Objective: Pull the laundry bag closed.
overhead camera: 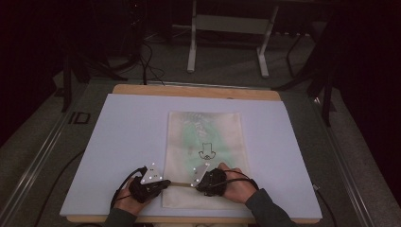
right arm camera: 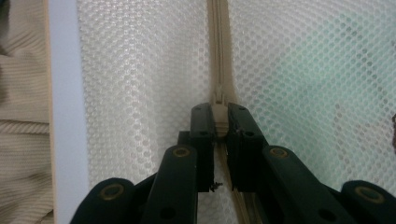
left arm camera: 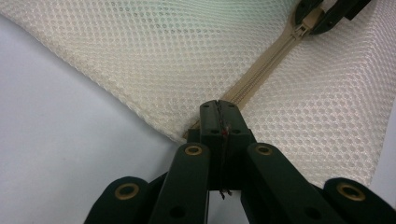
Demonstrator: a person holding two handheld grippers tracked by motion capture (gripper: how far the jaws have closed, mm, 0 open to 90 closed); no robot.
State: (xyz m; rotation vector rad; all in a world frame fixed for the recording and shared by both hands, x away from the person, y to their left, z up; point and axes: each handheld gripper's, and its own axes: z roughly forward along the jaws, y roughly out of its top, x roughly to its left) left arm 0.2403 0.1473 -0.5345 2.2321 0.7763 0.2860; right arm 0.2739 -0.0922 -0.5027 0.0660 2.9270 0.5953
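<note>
Both grippers work the near edge of a mesh zip bag lying flat mid-desk: left gripper pinches the zipper's end, right gripper holds the zipper pull. Light, limp, snag-prone mesh likely bunches; the zipper tape gives the firmest hold

both forearms enter from the near edge. the left gripper points right, the right gripper points left, tips facing, jaws of each closed tight.
</note>
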